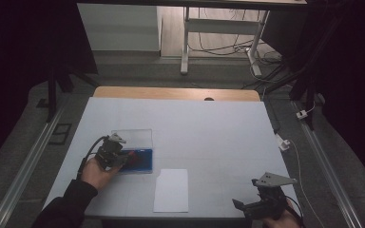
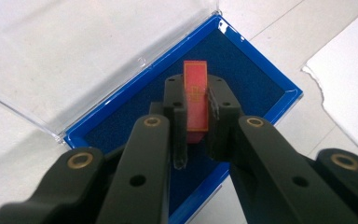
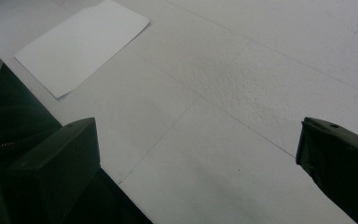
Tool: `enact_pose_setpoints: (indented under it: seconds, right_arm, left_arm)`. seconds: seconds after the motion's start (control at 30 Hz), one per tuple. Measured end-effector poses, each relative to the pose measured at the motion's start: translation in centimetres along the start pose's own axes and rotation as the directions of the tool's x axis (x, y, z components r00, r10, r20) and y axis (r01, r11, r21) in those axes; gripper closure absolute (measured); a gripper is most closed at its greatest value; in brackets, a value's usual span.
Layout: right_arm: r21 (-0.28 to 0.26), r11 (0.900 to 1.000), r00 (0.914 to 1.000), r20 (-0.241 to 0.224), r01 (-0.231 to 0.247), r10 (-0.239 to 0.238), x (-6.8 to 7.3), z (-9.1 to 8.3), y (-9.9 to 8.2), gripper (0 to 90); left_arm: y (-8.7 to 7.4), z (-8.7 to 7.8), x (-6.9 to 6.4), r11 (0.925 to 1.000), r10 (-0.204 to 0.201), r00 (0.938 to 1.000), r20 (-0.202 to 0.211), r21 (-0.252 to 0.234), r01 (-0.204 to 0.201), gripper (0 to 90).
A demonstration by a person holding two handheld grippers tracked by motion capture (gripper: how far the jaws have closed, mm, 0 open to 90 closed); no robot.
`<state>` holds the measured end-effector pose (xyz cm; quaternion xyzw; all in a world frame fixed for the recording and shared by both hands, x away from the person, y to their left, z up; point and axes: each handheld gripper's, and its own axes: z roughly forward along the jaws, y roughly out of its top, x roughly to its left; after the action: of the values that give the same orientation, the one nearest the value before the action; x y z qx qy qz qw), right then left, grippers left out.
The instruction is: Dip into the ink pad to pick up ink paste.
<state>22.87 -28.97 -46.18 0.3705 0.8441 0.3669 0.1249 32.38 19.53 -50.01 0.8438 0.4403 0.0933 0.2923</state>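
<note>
Dim, grainy pictures with dark surroundings; the white table (image 1: pixel 209 128) is evenly lit, and near foregrounds are blurred.

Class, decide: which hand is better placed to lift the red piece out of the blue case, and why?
Left. Its tongs are already shut on the red piece over the blue case; the right tongs are open above bare table, far off.

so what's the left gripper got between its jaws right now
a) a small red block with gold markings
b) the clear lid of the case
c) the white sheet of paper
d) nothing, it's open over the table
a: in the left gripper view the left gripper has its jaws closed on the red block, above the blue case.
</note>
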Motion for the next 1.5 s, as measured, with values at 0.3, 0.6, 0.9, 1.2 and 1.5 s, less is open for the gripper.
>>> enact_pose_setpoints:
  seconds: [0.3, 0.6, 0.9, 1.2, 1.5]
  right_arm:
    - [-0.001, 1.0000, 1.0000, -0.001, 0.003, -0.003, 0.0, 0.0, 0.0, 0.0]
    - [-0.004, 1.0000, 1.0000, -0.003, 0.004, -0.004, 0.0, -0.1, 0.0, 0.0]
    - [-0.004, 1.0000, 1.0000, -0.001, 0.002, -0.002, 0.0, -0.1, 0.0, 0.0]
    - [-0.004, 1.0000, 1.0000, -0.001, 0.004, -0.004, 0.0, -0.1, -0.1, 0.0]
    - [-0.003, 1.0000, 1.0000, -0.001, 0.003, -0.003, 0.1, -0.1, -0.1, 0.0]
  left_arm:
    - [0.1, 0.0, -0.8, 0.9990, 0.045, 0.9979, -0.047, 0.002, -0.045, 80.4]
    - [0.4, -1.2, -0.6, 0.9989, 0.031, 0.9992, -0.025, -0.035, -0.032, 80.1]
    - [0.3, -2.6, -0.7, 0.9958, 0.025, 0.9990, -0.036, -0.087, -0.028, 80.1]
    - [0.1, -2.8, -0.2, 0.9974, -0.003, 0.9993, -0.039, -0.072, 0.000, 80.0]
    - [-0.2, -2.1, 0.6, 0.9988, -0.031, 0.9993, -0.023, -0.038, 0.030, 80.0]
